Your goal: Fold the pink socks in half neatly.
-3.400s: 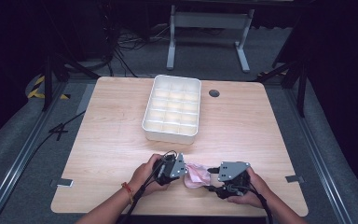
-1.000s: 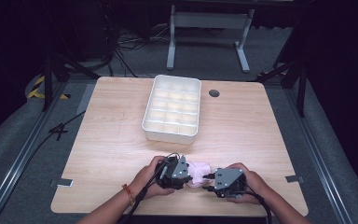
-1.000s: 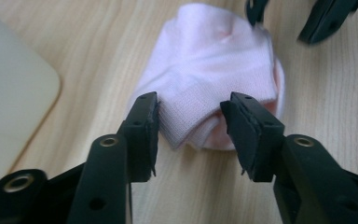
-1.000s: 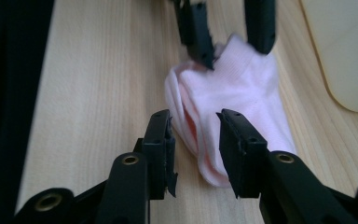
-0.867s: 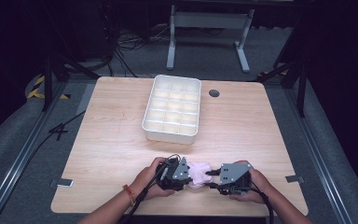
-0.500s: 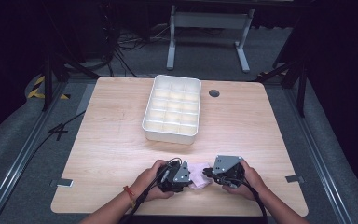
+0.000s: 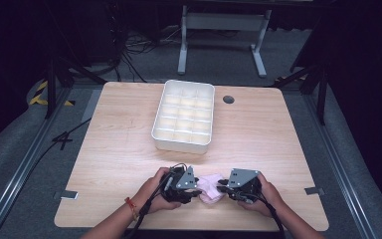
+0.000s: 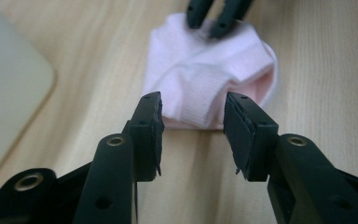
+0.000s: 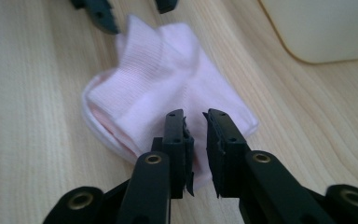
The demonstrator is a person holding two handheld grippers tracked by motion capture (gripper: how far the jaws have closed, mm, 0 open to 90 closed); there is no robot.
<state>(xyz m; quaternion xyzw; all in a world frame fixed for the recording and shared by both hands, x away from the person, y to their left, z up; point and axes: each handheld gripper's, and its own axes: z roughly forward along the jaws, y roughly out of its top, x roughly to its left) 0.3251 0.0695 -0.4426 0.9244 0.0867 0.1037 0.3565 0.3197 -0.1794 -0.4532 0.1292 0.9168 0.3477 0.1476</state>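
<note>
two hand-held grippers meet over a folded pink sock point(image 7: 210, 187) at the near edge of the table point(image 7: 119, 139).

the sock lies flat on the wood between the two hands, well apart from the white divided tray point(image 7: 184, 115) at mid-table. left gripper point(image 8: 193, 121): jaws spread, having just been opening; the ribbed cuff edge lies just ahead of the gap between them, and neither pad presses on it. right gripper point(image 9: 196, 128): jaws stand close with a narrow gap, also having just been opening a little; the tips sit over the sock's near edge, and no cloth can be seen pinched between the pads. in the high view the left gripper point(image 7: 181, 181) and right gripper point(image 7: 236, 184) point at each other across the sock.
</note>
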